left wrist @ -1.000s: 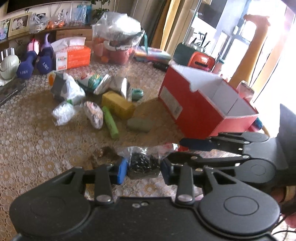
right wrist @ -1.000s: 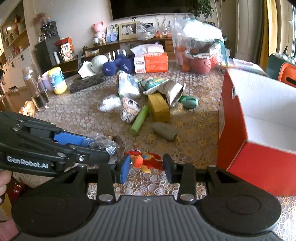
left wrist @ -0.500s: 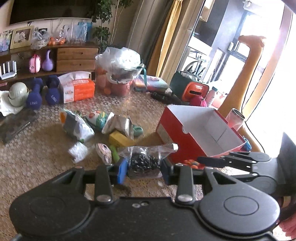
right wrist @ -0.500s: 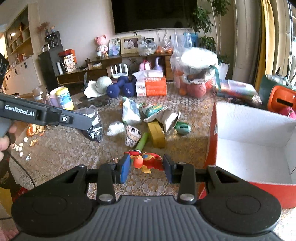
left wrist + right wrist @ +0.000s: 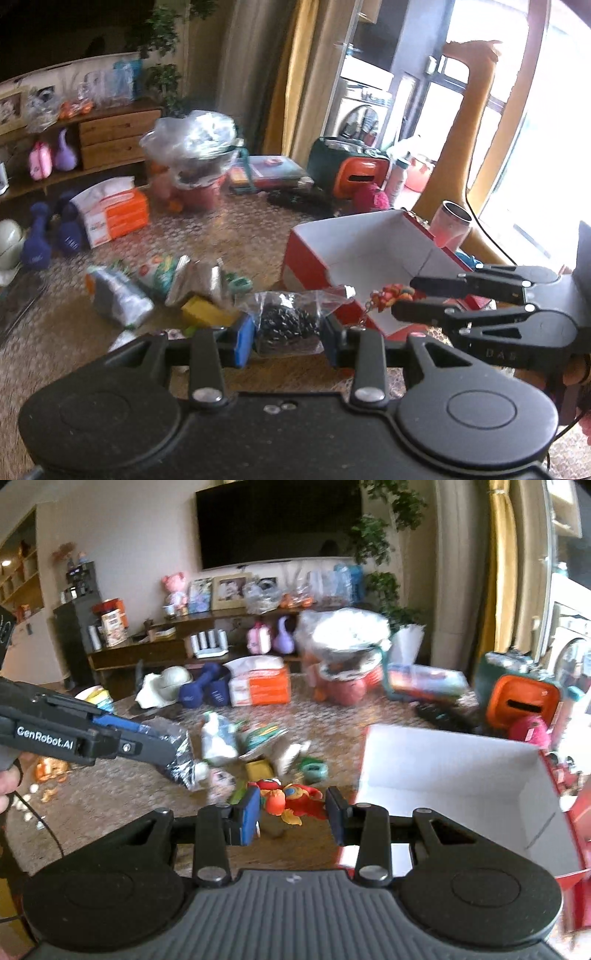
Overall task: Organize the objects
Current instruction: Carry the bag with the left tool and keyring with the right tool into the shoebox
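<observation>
My left gripper (image 5: 288, 341) is shut on a clear plastic bag of dark seeds (image 5: 288, 325) and holds it in the air above the table. My right gripper (image 5: 291, 814) is shut on a small red, orange and yellow plush toy (image 5: 288, 799), also lifted. In the left wrist view the right gripper (image 5: 402, 295) comes in from the right with the toy (image 5: 388, 293) hanging at the near rim of the open red box (image 5: 306, 258). In the right wrist view the box's white inside (image 5: 443, 760) lies to the right, and the left gripper (image 5: 162, 746) holds its bag (image 5: 181, 760) at the left.
On the lace cloth left of the box lies a heap: a yellow block (image 5: 207, 312), a silver packet (image 5: 118, 295), foil wrappers. Behind it are an orange tissue box (image 5: 118, 214), blue dumbbells (image 5: 40, 236), a bagged fruit basket (image 5: 195, 155) and a pink cup (image 5: 452, 225).
Both grippers have risen off the table with the seed bag and the toy still held. The heap now sits lower in view and the box's inside shows from above.
</observation>
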A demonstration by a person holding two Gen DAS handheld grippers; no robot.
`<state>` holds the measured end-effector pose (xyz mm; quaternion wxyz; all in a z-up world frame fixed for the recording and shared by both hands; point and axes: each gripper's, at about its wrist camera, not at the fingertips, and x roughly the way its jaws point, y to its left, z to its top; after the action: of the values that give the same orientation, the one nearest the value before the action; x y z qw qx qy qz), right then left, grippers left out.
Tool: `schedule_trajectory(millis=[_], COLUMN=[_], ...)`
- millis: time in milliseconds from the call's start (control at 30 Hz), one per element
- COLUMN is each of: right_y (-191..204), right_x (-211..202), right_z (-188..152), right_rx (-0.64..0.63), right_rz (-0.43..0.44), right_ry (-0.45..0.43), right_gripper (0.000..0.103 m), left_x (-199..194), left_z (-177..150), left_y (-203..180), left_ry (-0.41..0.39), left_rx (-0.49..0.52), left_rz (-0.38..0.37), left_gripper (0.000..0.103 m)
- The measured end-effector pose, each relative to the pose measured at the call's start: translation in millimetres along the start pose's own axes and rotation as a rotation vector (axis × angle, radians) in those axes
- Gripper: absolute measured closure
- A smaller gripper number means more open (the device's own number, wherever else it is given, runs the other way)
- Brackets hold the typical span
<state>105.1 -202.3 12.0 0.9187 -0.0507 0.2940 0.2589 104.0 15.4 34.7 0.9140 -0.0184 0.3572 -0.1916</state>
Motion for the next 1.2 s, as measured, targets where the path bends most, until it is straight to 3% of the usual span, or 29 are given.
schedule_trajectory(millis=[533, 867, 1200], right_y=[-102.5, -158.8, -183.0], right_x=[-3.5, 35.9, 86.9], right_z=[-5.3, -21.0, -35.5], right_rx=[0.077, 0.067, 0.041], right_rz=[-0.192, -0.254, -0.234], right_ry=[-0.002, 0.093, 0.233], right_gripper=[0.065, 0.065, 0.065], left_x=[95.1, 185.2, 265.2], left_z=[56.2, 72.0, 67.4], left_y=[-91.2, -133.4, -153.8], left_ry=[0.076, 0.209, 0.335], left_rx=[0.187, 0.206, 0.206], left_rz=[-0.053, -0.057, -0.013], left_gripper=[0.066, 0.066, 0.066])
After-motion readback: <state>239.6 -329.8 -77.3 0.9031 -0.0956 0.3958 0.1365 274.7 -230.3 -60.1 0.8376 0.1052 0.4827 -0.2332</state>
